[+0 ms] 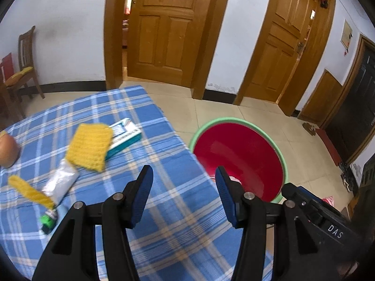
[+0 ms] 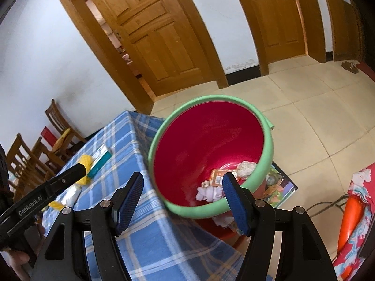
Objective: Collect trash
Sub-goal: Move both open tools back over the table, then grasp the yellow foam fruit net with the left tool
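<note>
A red bucket with a green rim [image 1: 239, 154] [image 2: 211, 140] stands on the floor beside the table's right edge. It holds crumpled paper and a small orange packet [image 2: 219, 180]. On the blue plaid tablecloth [image 1: 131, 187] lie a yellow knitted cloth [image 1: 90, 145], a teal and white box [image 1: 124, 137], a silver tube with a green cap [image 1: 59, 185] and a yellow strip [image 1: 30, 190]. My left gripper [image 1: 184, 175] is open and empty over the table's right edge. My right gripper [image 2: 182, 185] is open and empty above the bucket's near rim.
An onion-like brown object [image 1: 7, 149] sits at the table's left edge. Wooden chairs [image 2: 30, 159] stand beyond the table. Wooden doors [image 1: 164, 28] line the far wall. A colourful book [image 2: 279, 187] lies on the tiled floor by the bucket. A red patterned item [image 2: 356, 210] is at right.
</note>
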`<state>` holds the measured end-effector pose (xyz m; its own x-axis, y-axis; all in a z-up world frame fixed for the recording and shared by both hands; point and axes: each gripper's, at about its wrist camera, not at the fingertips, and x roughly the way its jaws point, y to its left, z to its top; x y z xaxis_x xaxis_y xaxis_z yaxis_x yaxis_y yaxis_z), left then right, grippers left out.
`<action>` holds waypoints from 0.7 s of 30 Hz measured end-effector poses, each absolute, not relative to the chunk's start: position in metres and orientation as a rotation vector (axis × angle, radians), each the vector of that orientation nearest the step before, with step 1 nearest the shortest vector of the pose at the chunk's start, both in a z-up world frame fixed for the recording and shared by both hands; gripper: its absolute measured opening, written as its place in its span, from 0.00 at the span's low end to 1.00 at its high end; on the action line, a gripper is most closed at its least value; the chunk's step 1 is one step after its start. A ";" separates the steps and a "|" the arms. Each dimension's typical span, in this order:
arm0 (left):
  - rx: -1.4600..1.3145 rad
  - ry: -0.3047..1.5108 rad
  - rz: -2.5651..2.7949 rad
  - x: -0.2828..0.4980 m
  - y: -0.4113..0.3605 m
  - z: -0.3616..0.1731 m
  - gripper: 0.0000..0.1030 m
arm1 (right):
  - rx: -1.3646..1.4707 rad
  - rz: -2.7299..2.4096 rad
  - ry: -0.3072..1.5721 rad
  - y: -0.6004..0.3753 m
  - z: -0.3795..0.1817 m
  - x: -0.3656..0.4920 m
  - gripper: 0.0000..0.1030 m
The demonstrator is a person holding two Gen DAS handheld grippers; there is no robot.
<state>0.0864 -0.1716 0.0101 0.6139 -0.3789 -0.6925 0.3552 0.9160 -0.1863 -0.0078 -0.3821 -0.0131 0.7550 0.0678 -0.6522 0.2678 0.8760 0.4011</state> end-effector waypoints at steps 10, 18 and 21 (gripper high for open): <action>-0.105 0.785 -0.293 0.077 -0.112 0.020 0.55 | 0.475 -0.053 0.719 -0.349 -0.006 -0.013 0.69; -0.147 0.779 -0.149 0.078 -0.068 0.016 0.59 | 0.441 -0.020 0.727 -0.328 -0.004 -0.012 0.69; -0.173 0.785 -0.088 0.081 -0.048 0.010 0.59 | 0.433 -0.010 0.734 -0.322 -0.005 -0.011 0.69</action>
